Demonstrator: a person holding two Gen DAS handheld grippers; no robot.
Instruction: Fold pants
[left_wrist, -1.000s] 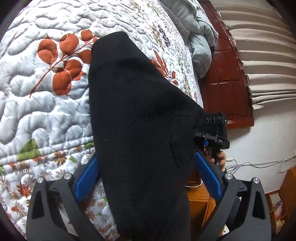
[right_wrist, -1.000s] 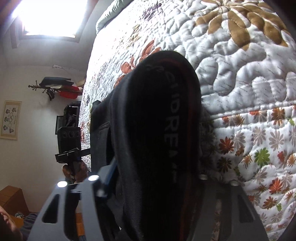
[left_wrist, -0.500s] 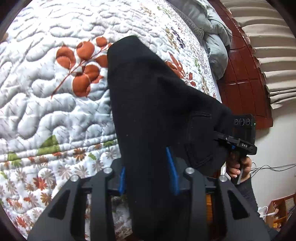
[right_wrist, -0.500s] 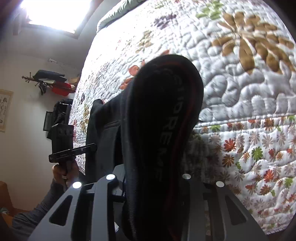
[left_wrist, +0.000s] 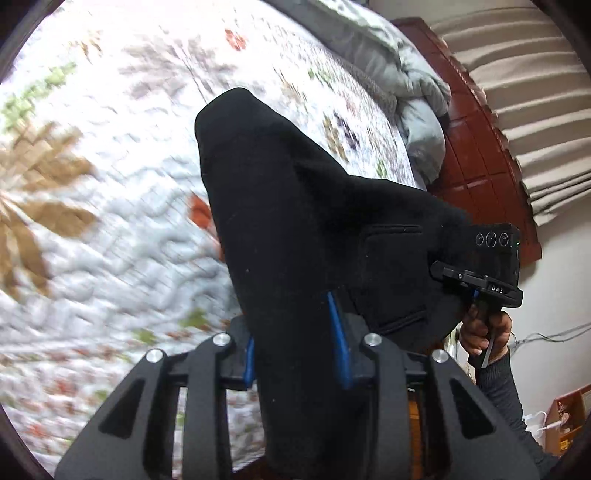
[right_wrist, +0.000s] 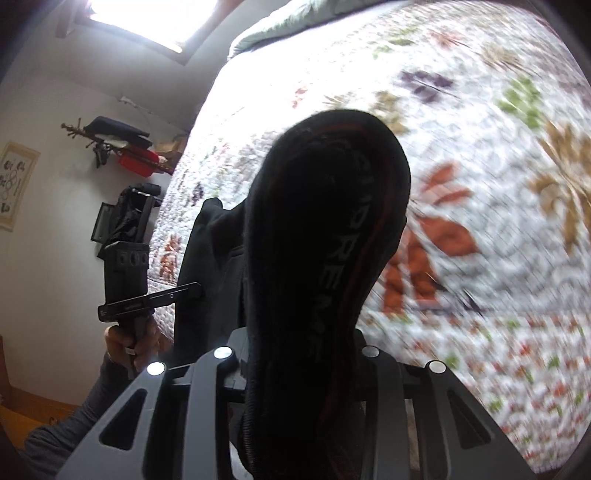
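Black pants (left_wrist: 295, 229), fleecy with a lettered, red-striped waistband, hang bunched over the quilt (left_wrist: 110, 229), both grippers (left_wrist: 295, 350) (right_wrist: 299, 362) clenched on them.

The quilt (left_wrist: 92, 229) is motion-blurred; black pants (right_wrist: 317, 258) seemingly hide the right gripper's fingertips.

Pants (left_wrist: 295, 229) are seen as black, with grey lettering and a red stripe on the waistband (right_wrist: 354, 236). Quilt (left_wrist: 110, 229) is white, patterned with floral motifs; fingers (left_wrist: 338, 332) are lined blue.
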